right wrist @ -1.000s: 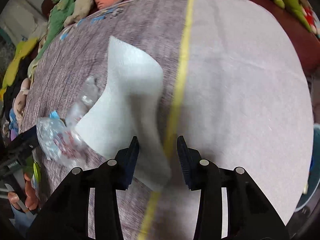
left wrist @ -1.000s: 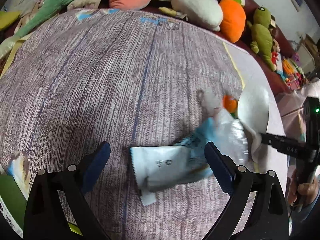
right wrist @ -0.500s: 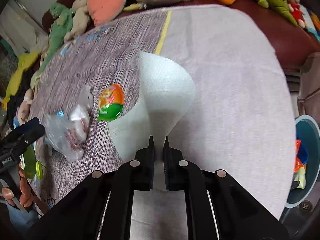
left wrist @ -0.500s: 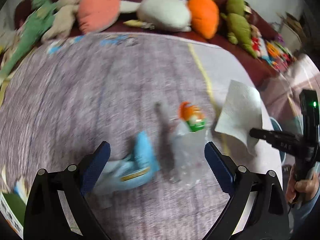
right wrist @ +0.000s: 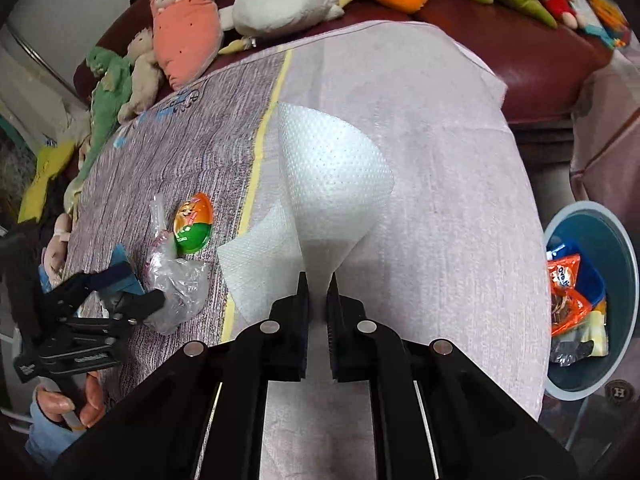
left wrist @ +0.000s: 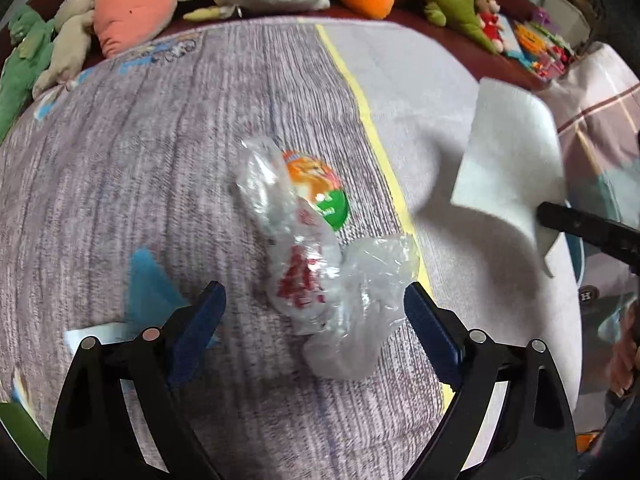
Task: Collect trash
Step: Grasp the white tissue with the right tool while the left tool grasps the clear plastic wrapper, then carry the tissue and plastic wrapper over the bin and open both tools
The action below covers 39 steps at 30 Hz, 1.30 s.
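Note:
My right gripper (right wrist: pixel 317 280) is shut on a white paper towel (right wrist: pixel 332 184) and holds it lifted above the table; the towel also shows in the left wrist view (left wrist: pixel 508 152). My left gripper (left wrist: pixel 314 300) is open, its fingers on either side of a crumpled clear plastic bag (left wrist: pixel 332 280) with red print, lying on the table. An orange and green egg-shaped wrapper (left wrist: pixel 320 184) lies just beyond the bag, also in the right wrist view (right wrist: pixel 193 222). A blue and white wrapper (left wrist: pixel 148 284) lies left of the bag.
A blue bin (right wrist: pixel 600 300) holding orange snack packs stands on the floor right of the table. Plush toys (right wrist: pixel 280 4) line a dark red sofa behind the table. A yellow stripe (left wrist: pixel 376 136) divides the tablecloth.
My right gripper closed on the paper towel and lifted it to the right. My left gripper moved right, from over the blue wrapper to around the clear plastic bag.

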Available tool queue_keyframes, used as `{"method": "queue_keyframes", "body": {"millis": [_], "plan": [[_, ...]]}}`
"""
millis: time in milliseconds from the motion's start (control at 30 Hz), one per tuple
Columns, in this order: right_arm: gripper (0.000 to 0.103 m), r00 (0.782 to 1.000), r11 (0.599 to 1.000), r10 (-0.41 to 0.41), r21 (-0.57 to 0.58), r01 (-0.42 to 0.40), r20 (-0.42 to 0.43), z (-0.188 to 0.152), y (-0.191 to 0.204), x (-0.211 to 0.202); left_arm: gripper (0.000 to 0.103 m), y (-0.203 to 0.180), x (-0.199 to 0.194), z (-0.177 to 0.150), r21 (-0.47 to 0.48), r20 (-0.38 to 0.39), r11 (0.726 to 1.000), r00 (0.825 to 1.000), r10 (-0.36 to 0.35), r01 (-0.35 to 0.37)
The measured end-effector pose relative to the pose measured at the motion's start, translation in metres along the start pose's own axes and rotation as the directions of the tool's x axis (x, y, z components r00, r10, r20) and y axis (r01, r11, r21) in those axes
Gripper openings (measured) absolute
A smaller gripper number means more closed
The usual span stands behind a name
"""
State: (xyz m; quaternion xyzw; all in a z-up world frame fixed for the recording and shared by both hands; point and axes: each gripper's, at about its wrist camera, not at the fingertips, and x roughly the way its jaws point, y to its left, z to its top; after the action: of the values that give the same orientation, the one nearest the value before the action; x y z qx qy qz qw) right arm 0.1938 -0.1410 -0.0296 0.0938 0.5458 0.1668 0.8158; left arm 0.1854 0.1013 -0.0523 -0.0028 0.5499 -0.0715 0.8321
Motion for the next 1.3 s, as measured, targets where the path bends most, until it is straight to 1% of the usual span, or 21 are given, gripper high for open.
{"method": "queue_keyframes", "body": {"millis": [33, 67, 100, 133, 167, 200, 233, 367, 500, 600, 733, 900, 1000, 1033, 1133, 1300], "plan": [[0.008, 1.0, 1.0, 0.003, 0.006, -0.003, 0.002, -0.001, -0.002, -0.001, 0.09, -0.002, 0.006, 0.001, -0.007, -0.006, 1.0, 1.0, 0.006, -0.006], [0.008, 1.0, 1.0, 0.005, 0.015, -0.005, 0.005, -0.002, -0.006, -0.002, 0.078, -0.005, 0.01, 0.0, -0.011, -0.01, 1.0, 1.0, 0.011, -0.011], [0.008, 1.0, 1.0, 0.005, 0.021, -0.006, 0.006, -0.003, -0.01, -0.004, 0.056, -0.007, 0.012, -0.001, -0.013, -0.014, 1.0, 1.0, 0.012, -0.012], [0.008, 1.0, 1.0, 0.005, 0.026, -0.005, 0.007, -0.005, -0.012, -0.005, 0.048, -0.01, 0.015, -0.002, -0.021, -0.022, 1.0, 1.0, 0.014, -0.014], [0.008, 1.0, 0.999, 0.003, 0.033, -0.003, 0.008, -0.007, -0.017, -0.007, 0.045, -0.011, 0.015, -0.003, -0.032, -0.012, 0.999, 1.0, 0.027, -0.027], [0.008, 1.0, 0.999, 0.002, 0.039, -0.002, 0.009, -0.008, -0.021, -0.008, 0.039, -0.012, 0.012, -0.003, -0.04, -0.003, 0.999, 1.0, 0.03, -0.03], [0.008, 1.0, 0.999, 0.0, 0.048, -0.001, 0.013, -0.01, -0.026, -0.011, 0.037, -0.013, 0.009, -0.004, -0.052, 0.006, 0.998, 1.0, 0.026, -0.026], [0.008, 0.999, 0.997, -0.009, 0.076, 0.006, 0.036, -0.016, -0.044, -0.025, 0.035, -0.019, -0.013, -0.008, -0.073, 0.045, 0.997, 0.999, 0.027, -0.023], [0.008, 0.998, 0.994, -0.015, 0.111, 0.008, 0.062, -0.024, -0.066, -0.04, 0.035, -0.039, -0.033, -0.011, -0.046, 0.074, 0.999, 0.997, 0.011, -0.008], [0.008, 0.996, 0.991, -0.018, 0.136, 0.006, 0.083, -0.03, -0.082, -0.053, 0.035, -0.067, -0.044, -0.006, 0.008, 0.094, 1.0, 0.996, -0.002, 0.001], [0.008, 0.992, 0.985, -0.032, 0.171, 0.011, 0.121, -0.039, -0.106, -0.076, 0.035, -0.118, -0.048, 0.001, 0.104, 0.097, 0.994, 0.994, -0.046, 0.036], [0.009, 0.984, 0.974, -0.072, 0.223, 0.035, 0.162, -0.053, -0.142, -0.106, 0.035, -0.177, -0.038, 0.004, 0.212, 0.069, 0.974, 0.993, -0.1, 0.084], [0.009, 0.978, 0.965, -0.103, 0.257, 0.054, 0.182, -0.06, -0.168, -0.125, 0.035, -0.212, -0.024, 0.008, 0.25, 0.021, 0.959, 0.99, -0.14, 0.13], [0.009, 0.976, 0.962, -0.111, 0.266, 0.058, 0.187, -0.063, -0.174, -0.129, 0.035, -0.227, -0.018, 0.009, 0.263, -0.004, 0.953, 0.987, -0.158, 0.153], [0.009, 0.968, 0.95, -0.145, 0.303, 0.079, 0.203, -0.07, -0.199, -0.146, 0.035, -0.262, -0.007, 0.009, 0.304, -0.038, 0.933, 0.981, -0.193, 0.195], [0.01, 0.957, 0.926, -0.199, 0.359, 0.113, 0.212, -0.083, -0.236, -0.167, 0.035, -0.31, 0.008, 0.006, 0.363, -0.082, 0.901, 0.971, -0.223, 0.237]]}}
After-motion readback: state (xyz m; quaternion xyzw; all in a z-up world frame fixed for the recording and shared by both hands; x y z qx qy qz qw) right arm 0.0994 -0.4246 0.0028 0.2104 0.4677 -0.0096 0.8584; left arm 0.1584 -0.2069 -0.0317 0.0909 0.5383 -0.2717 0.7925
